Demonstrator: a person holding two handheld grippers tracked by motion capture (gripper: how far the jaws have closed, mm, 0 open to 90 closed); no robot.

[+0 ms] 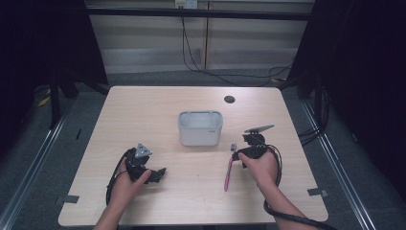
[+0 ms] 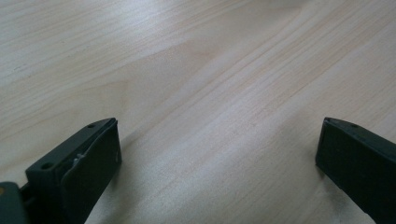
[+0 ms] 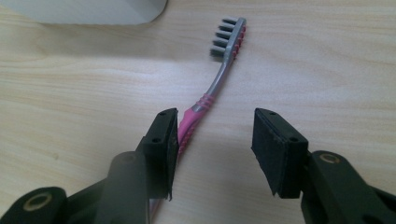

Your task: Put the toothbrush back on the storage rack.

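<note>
Right gripper view: pink and grey toothbrush (image 3: 219, 79) flat on the table (image 3: 70, 107), handle touching one pad, other pad apart. Right gripper (image 3: 215, 140) half open, not pinching yet. Best to centre the thin handle between both pads, then squeeze slowly. Smooth plastic, ribbed pink grip, stiff grey bristles. Far and left, a rounded grey tub (image 1: 200, 127). Left gripper (image 2: 217, 154) open wide over pale, smooth wood, holding nothing.

Grey bin (image 1: 200, 128) blocks mid-table; bare tabletop (image 1: 143, 110) elsewhere.
</note>
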